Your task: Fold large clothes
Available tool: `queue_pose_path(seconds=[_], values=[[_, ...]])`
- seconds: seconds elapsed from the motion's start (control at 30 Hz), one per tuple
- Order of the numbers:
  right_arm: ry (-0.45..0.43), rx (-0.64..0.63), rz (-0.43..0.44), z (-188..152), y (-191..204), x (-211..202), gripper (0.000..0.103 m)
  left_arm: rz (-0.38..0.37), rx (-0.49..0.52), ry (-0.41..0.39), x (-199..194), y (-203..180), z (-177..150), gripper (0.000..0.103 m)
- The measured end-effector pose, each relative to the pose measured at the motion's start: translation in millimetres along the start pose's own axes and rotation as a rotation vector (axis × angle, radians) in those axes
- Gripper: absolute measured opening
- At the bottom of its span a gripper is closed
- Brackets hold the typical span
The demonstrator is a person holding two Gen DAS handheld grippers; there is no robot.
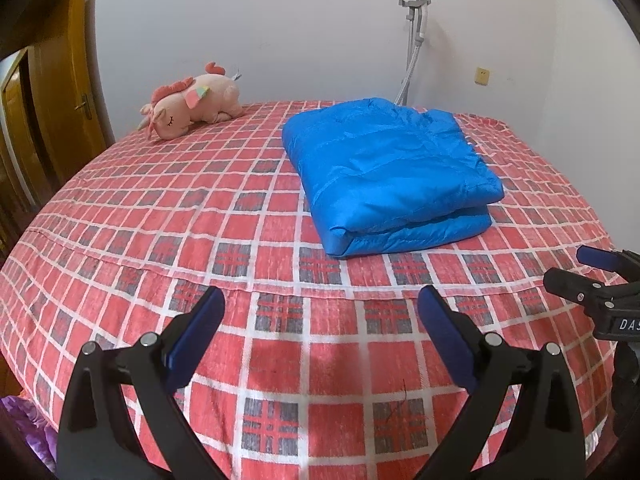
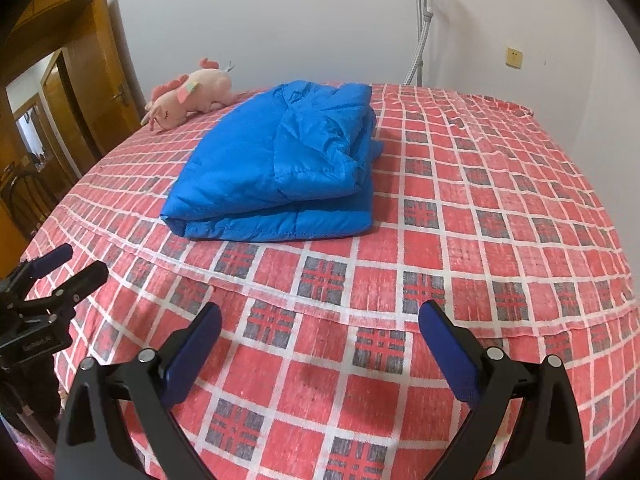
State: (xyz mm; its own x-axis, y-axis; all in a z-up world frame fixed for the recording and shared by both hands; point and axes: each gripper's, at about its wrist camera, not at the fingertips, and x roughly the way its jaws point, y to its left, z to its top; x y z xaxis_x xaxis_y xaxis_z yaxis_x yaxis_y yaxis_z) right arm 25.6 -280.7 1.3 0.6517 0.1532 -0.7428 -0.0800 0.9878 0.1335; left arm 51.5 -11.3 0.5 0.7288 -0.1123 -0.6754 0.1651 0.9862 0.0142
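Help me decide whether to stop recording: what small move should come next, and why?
Probably just draw both back. The blue jacket already lies folded in a neat stack on the bed, and the left gripper and right gripper are open, holding nothing.

One folded blue puffer jacket [image 1: 390, 176] lies on one bed with a red plaid cover [image 1: 168, 216], and one pink unicorn plush [image 1: 192, 105] rests near the far edge. Two grippers are in view, the left gripper [image 1: 320, 320] and the right gripper [image 2: 320, 328] (each with two blue-padded fingers spread apart). Against the wall there is one garment steamer stand [image 1: 414, 40], one yellowish wall socket [image 1: 483, 76] and one wooden door [image 1: 60, 92].
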Motion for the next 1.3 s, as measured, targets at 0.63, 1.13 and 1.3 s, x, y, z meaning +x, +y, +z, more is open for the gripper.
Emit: queue_pose_path(seconds=[0.63, 1.13, 1.3], values=[[-0.035, -0.012, -0.009, -3.3, 4.4, -17.5, 0.099, 0.027, 0.023, -0.060, -26.8, -4.6, 2.7, 0.096], [-0.033, -0.016, -0.005, -3.7, 7.0, -18.4, 0.099, 0.031, 0.026, -0.063, -28.9, -4.0, 1.9, 0.096], [-0.033, -0.015, -0.006, -3.7, 7.2, -18.0, 0.099, 0.029, 0.026, -0.059, -28.0, -3.4, 1.9, 0.096]])
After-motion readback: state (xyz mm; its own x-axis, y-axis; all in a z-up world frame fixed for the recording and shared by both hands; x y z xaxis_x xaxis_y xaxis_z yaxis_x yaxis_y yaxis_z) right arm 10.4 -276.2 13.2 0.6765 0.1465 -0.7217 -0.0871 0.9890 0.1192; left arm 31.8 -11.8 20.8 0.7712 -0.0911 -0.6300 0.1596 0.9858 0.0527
